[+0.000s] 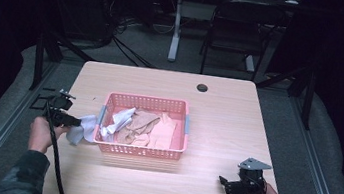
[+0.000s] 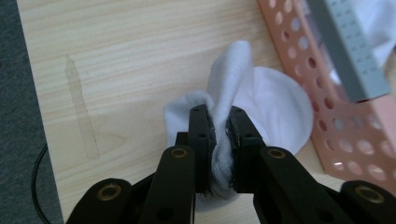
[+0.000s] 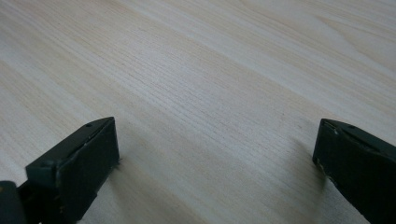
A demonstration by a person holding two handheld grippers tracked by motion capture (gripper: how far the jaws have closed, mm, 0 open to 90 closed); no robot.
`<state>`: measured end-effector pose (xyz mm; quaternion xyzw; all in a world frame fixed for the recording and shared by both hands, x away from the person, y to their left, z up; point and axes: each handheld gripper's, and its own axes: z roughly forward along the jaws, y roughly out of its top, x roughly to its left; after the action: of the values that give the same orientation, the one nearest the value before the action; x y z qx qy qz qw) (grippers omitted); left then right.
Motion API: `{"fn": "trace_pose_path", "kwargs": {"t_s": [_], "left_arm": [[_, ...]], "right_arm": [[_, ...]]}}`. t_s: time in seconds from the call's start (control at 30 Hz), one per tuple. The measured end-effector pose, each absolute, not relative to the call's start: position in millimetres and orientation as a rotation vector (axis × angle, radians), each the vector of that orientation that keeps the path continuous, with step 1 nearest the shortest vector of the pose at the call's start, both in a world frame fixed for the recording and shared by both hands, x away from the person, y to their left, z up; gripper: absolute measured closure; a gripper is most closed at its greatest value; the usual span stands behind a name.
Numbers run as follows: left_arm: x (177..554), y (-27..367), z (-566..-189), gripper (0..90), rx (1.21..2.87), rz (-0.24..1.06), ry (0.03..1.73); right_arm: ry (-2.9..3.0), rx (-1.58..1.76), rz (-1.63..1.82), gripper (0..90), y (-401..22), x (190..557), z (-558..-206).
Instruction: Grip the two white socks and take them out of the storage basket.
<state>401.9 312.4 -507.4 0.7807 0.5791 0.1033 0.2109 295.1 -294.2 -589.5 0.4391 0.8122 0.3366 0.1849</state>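
The left gripper [image 2: 217, 122] pinches a white cloth [image 2: 261, 102] tight just outside the pink basket [image 1: 142, 149] of clothes. The right gripper [image 3: 215, 144] hangs wide apart, holding nothing, over the pale wooden table [image 1: 227, 119]. A dark chair [image 1: 240, 25] stands behind.

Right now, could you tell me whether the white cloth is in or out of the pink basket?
Out. The white cloth lies on the table beside the pink basket, pinched by the left hand-held gripper.

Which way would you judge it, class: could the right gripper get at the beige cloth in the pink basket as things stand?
Probably yes. The right gripper is open and holds nothing, bare table lies between it and the pink basket, and the beige cloth lies uncovered in the open top.
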Motion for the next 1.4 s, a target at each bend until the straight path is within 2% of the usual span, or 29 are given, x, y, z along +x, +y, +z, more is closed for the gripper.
{"fn": "trace_pose_path", "kwargs": {"t_s": [0.3,0.43,0.53,0.57,0.7,0.93,1.17,1.4], "left_arm": [[400.6,322.2,-530.3,80.3,2.128,0.239,1.673],[400.3,326.6,-534.5,76.7,2.108,0.228,1.690],[398.2,330.1,-530.5,67.7,2.068,0.231,1.702],[397.3,331.6,-527.5,58.7,2.065,0.238,1.708],[392.5,335.5,-513.0,37.6,2.031,0.272,1.695],[387.3,332.1,-482.6,14.4,2.004,0.331,1.639],[385.3,313.0,-455.5,1.2,2.026,0.374,1.501],[394.2,283.1,-445.4,0.0,2.051,0.391,1.394]], "right_arm": [[2.291,1.236,0.949,0.0,-294.3,295.2,-589.5],[2.289,1.237,0.949,0.0,-294.2,295.1,-589.5],[2.292,1.237,0.954,0.0,-294.3,295.2,-589.6],[2.287,1.239,0.957,0.0,-294.0,295.1,-589.9],[2.287,1.240,0.959,0.0,-294.0,295.1,-589.9],[2.291,1.237,0.957,0.0,-294.2,295.3,-589.8],[2.289,1.237,0.947,0.0,-294.3,295.1,-589.5],[2.291,1.237,0.953,0.0,-294.3,295.2,-589.6]]}}
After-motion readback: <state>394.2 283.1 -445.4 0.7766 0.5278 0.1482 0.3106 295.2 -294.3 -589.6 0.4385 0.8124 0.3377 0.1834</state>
